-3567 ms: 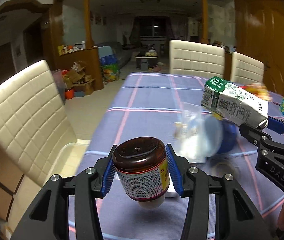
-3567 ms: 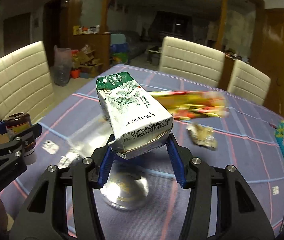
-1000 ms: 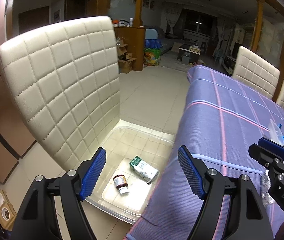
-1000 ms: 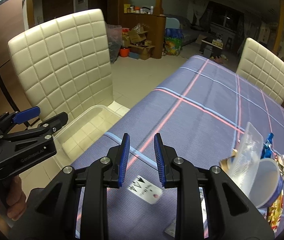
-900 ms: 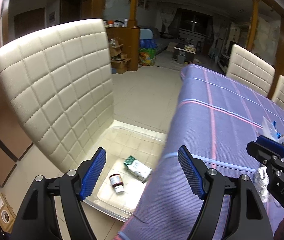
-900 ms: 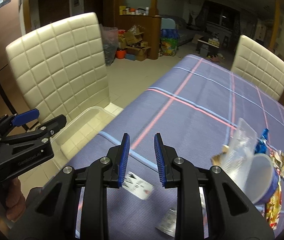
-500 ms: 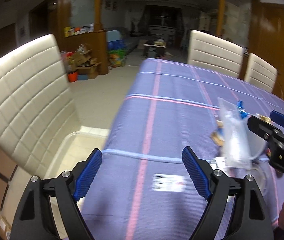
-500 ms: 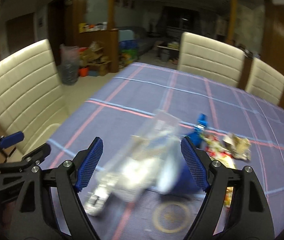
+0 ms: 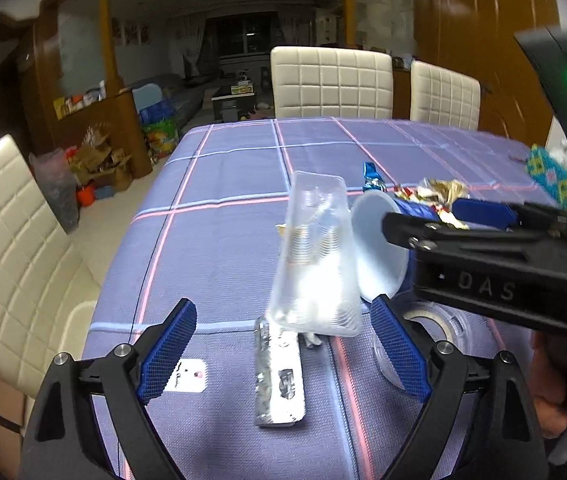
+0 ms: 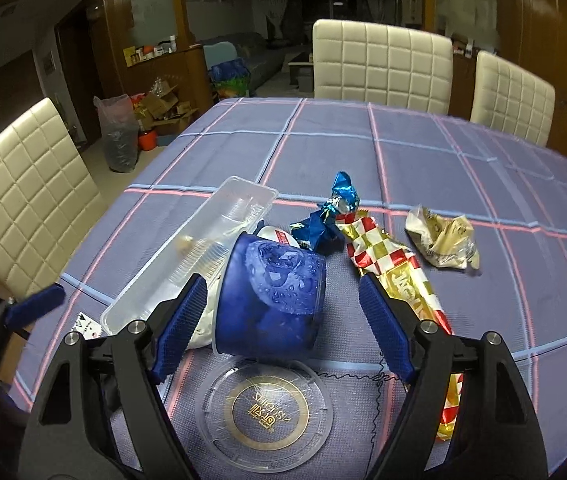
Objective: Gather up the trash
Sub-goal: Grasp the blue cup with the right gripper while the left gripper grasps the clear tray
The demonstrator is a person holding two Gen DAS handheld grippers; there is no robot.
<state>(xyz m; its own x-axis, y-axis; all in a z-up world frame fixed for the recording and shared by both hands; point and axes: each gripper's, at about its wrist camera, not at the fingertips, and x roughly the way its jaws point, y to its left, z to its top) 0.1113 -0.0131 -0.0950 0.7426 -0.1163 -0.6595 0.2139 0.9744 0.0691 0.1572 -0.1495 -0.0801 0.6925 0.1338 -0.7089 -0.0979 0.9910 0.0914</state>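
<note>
Here the right gripper (image 10: 281,322), jaws spread after just opening, frames the tipped blue cup (image 10: 273,300) untouched; the left gripper (image 9: 283,354), jaws just widened, brackets the foil blister pack (image 9: 279,376).

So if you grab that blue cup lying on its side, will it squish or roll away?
The blue cup looks like thin plastic with an open mouth, so a hard squeeze would probably dent it. Lying on its side, it might roll if nudged, though the clear tray beside it may block it. It is probably light, and the droplets pictured on it suggest a smooth, perhaps slippery wall.
</note>
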